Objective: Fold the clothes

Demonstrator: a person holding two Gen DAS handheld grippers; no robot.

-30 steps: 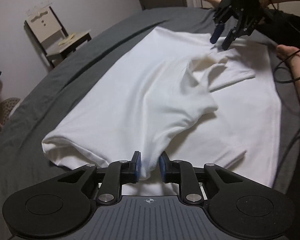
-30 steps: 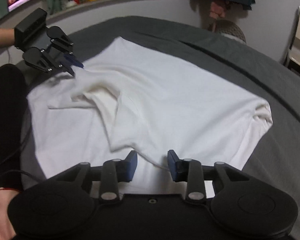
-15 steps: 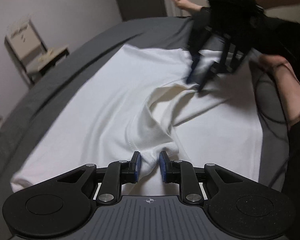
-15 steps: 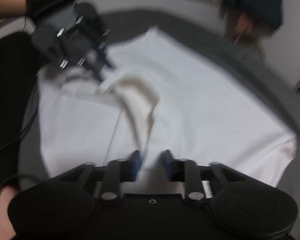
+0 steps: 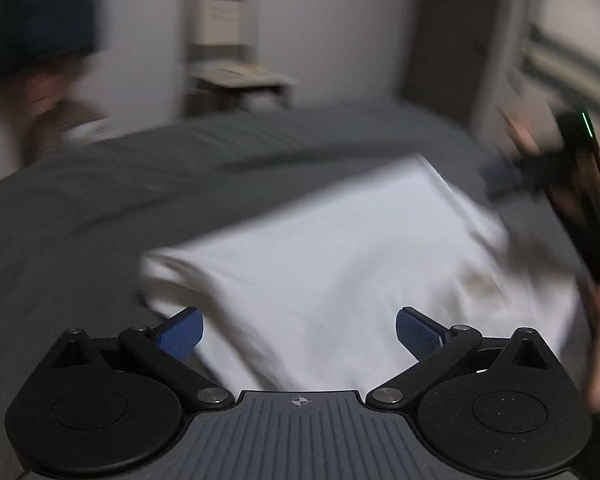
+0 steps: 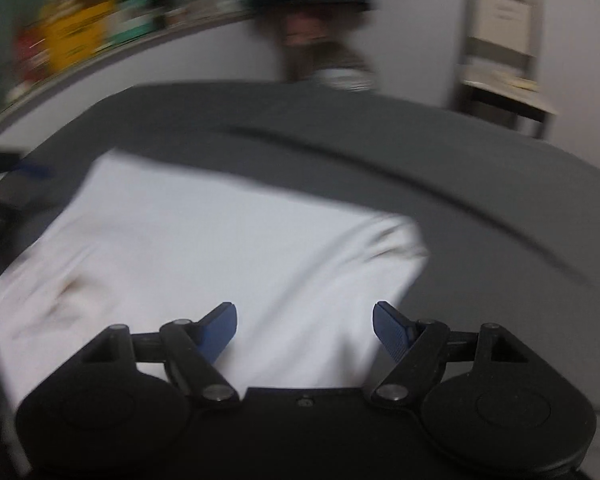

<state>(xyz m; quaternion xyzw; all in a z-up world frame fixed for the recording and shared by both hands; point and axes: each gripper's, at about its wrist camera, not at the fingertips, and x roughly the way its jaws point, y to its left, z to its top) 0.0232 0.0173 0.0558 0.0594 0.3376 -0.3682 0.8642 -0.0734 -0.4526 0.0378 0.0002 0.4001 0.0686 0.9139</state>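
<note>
Both grippers spread wide, nothing between the pads

The left gripper [image 5: 299, 330] pointed forward with its blue pads [image 5: 180, 332] far apart and nothing clamped between them. The right gripper [image 6: 305, 326] was likewise splayed, its blue fingertips [image 6: 390, 330] well apart and holding nothing. In the left wrist view the right gripper [image 5: 512, 184] showed as a dark, motion-blurred shape at the far right edge, a green light on its body.

Both views motion-blurred. White garment [image 5: 340, 264] near edge hidden behind left gripper [image 5: 299, 330]; right gripper [image 5: 556, 168] smeared, cut off at picture edge. Shelf items [image 6: 80, 36] unidentifiable.
</note>
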